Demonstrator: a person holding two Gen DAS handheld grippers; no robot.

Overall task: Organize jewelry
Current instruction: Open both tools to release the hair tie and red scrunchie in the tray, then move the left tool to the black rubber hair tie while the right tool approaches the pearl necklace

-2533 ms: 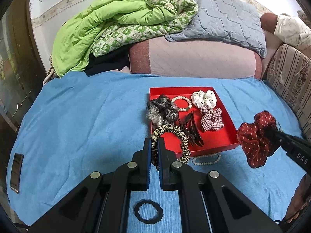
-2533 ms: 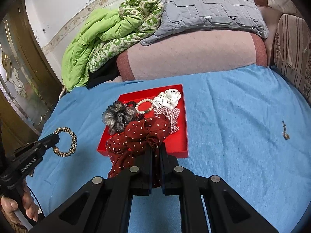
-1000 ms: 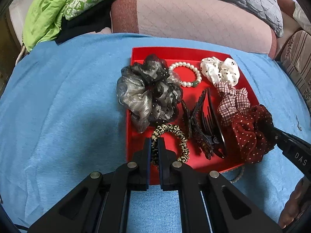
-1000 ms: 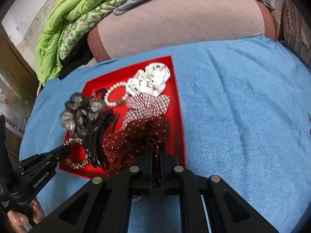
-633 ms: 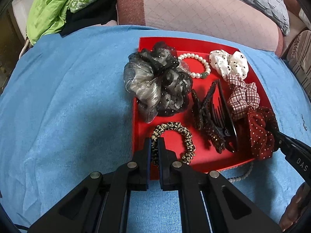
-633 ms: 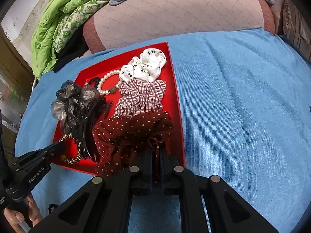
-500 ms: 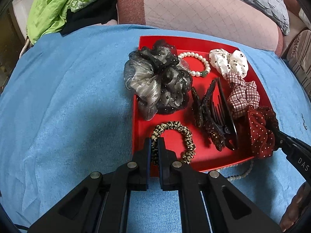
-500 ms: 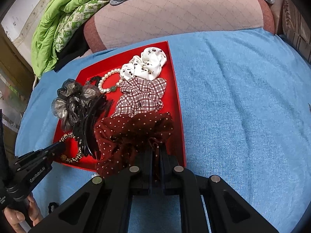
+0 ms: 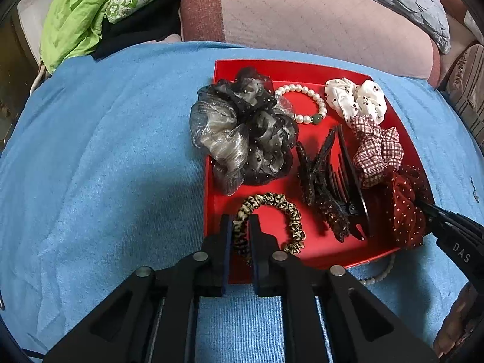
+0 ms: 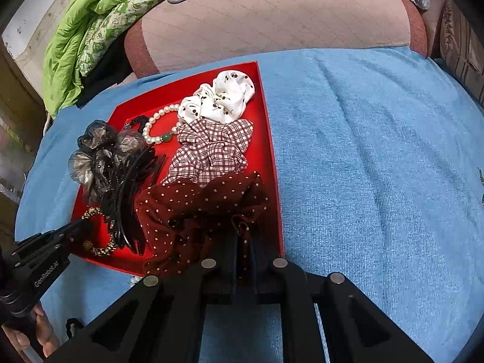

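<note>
Left gripper (image 9: 241, 227) points down at the near edge of a red tray (image 9: 290, 71); its jaws are opening, with a leopard-print scrunchie (image 9: 272, 220) between them, lying on the tray floor. Right gripper (image 10: 243, 243) is closed on a dark red polka-dot scrunchie (image 10: 196, 211) that rests in the tray's near right corner. Everything sits on a wide blue bedspread (image 9: 106, 151), with a pink bolster (image 9: 317, 24) and a green quilt (image 9: 84, 9) behind. Inside the tray, a grey sheer scrunchie (image 9: 239, 133) fills the left side, black hair claws (image 9: 329, 184) lie in the middle, a plaid scrunchie (image 9: 378, 151) and a white spotted scrunchie (image 9: 357, 101) line the right, and a pearl bracelet (image 9: 305, 99) lies at the back.
</note>
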